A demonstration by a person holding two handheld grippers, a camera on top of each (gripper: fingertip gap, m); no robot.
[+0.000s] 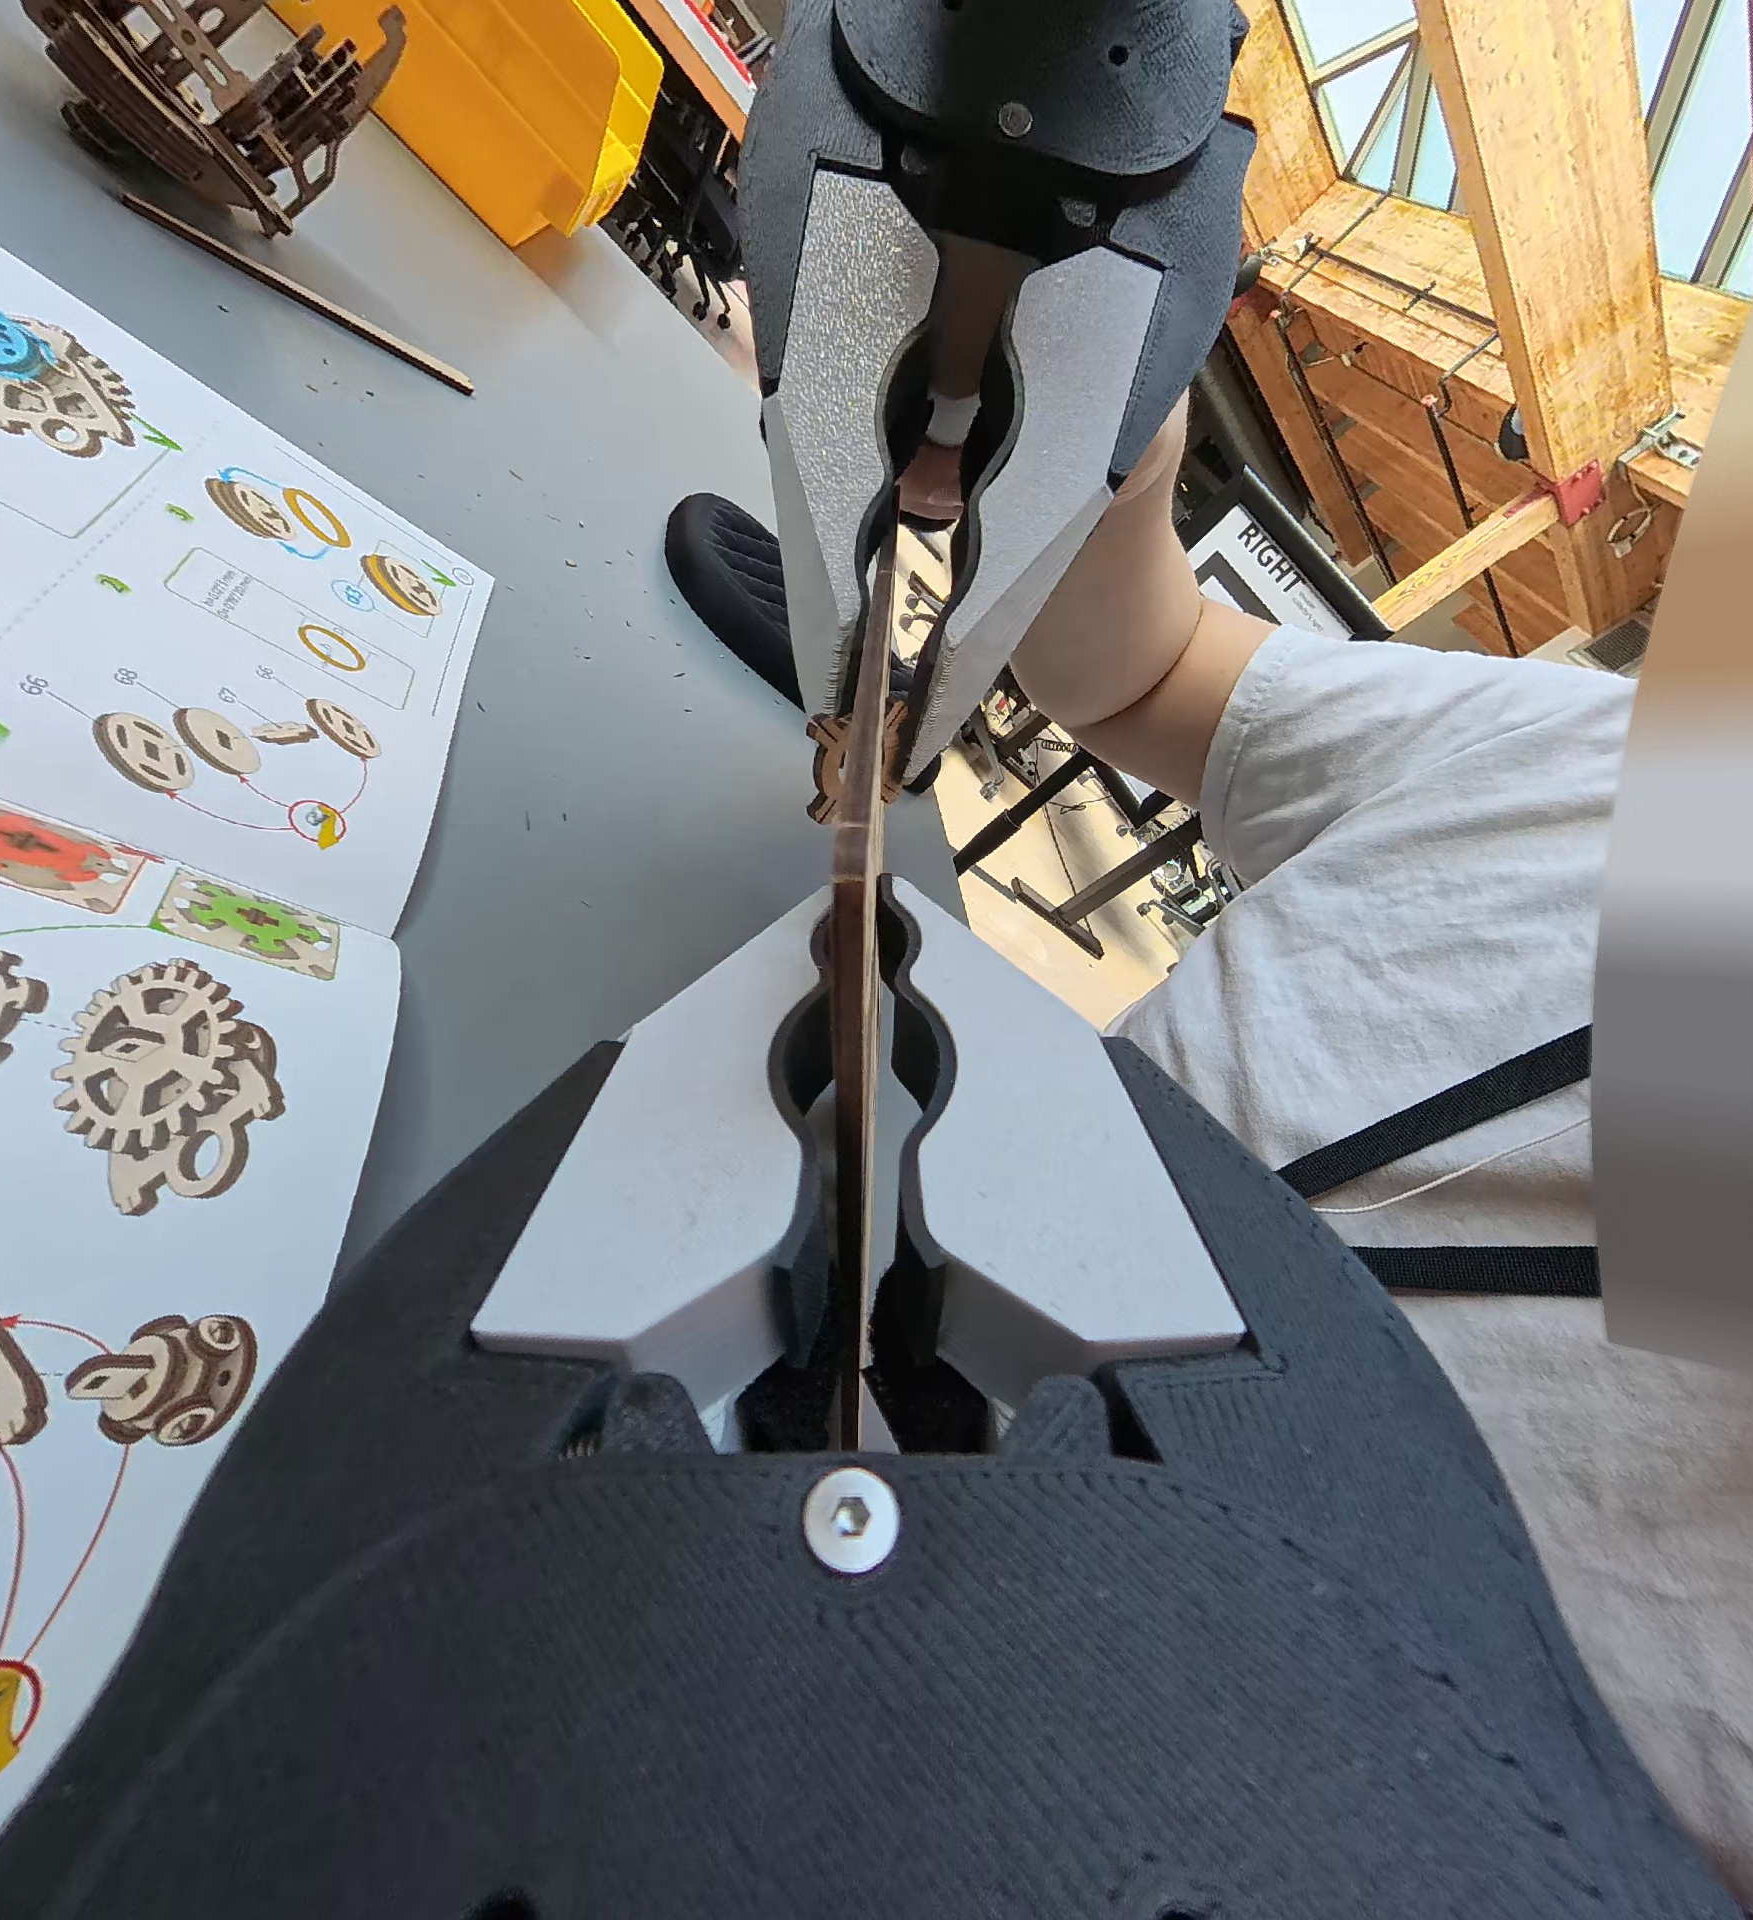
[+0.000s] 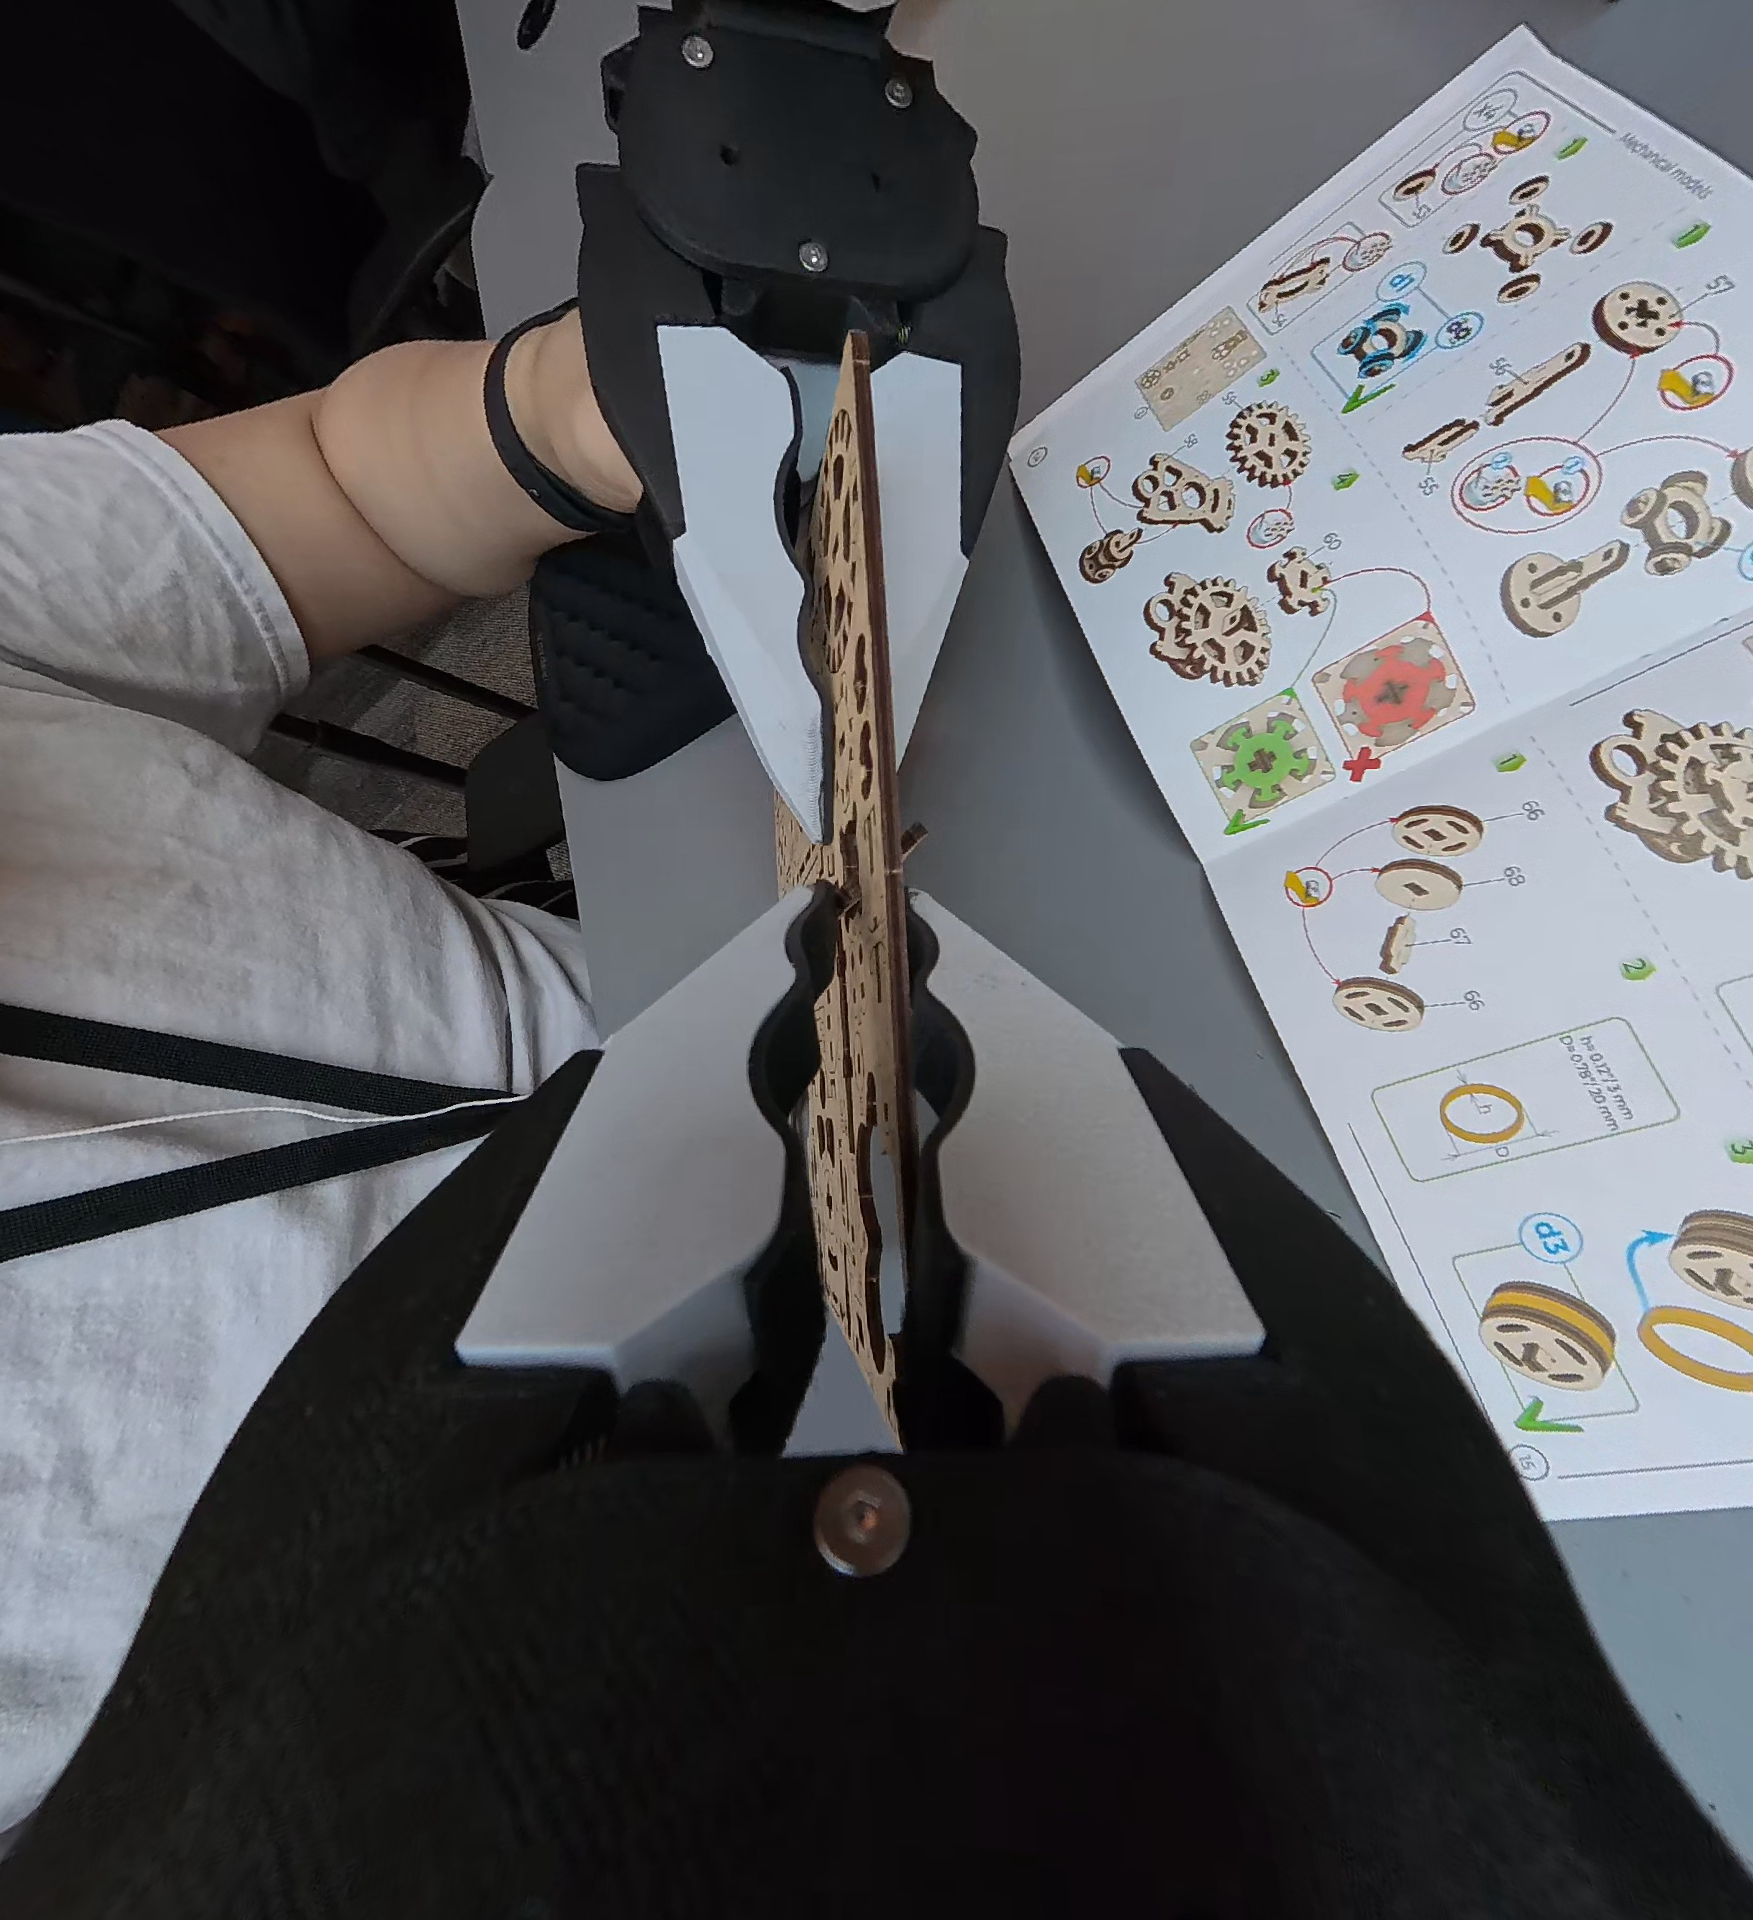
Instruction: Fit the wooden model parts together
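Grippers, left [image 1: 856, 914] and right [image 2: 856, 904], jaws clamping one wooden sheet [image 2: 856, 644], seemingly edge-on.

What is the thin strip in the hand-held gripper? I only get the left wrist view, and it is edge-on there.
Observer: A wooden sheet. The right wrist view shows its face, cut with many small part outlines.
Operator: Anything worn on the left wrist?
Observer: Yes, a black band circles it, just behind the left hand-held gripper.
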